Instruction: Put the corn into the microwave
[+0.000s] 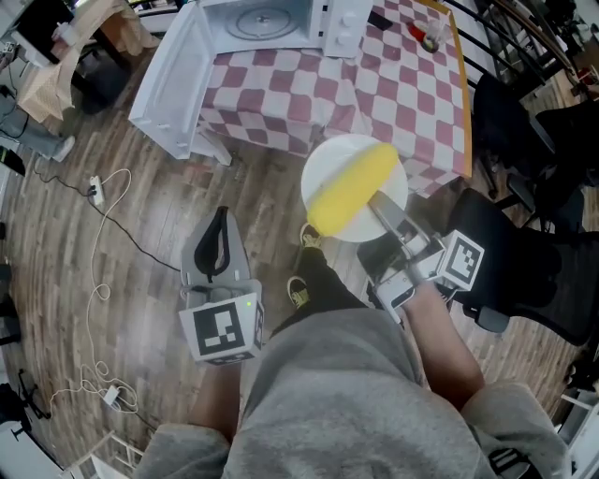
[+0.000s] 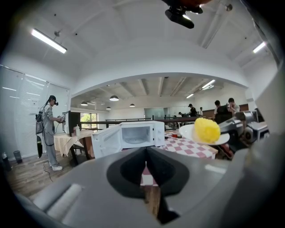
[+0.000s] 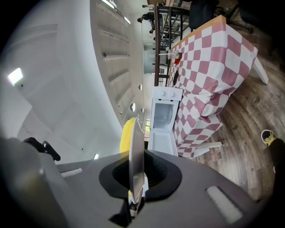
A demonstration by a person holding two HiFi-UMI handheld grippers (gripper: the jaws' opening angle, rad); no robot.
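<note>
Corn (image 1: 354,187) on white plate (image 1: 328,161), rim tight in right tool (image 1: 379,202); left tool (image 1: 221,215) closed, empty.

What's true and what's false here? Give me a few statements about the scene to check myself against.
1. The microwave has its door open. True.
2. The corn is already inside the microwave. False: it lies on a white plate held in the air, short of the table.
3. The right tongs clamp the rim of the plate. True.
4. The left tongs hold a cup. False: they are shut with nothing between them.
5. The tablecloth is plain blue. False: it has pink and white checks.
</note>
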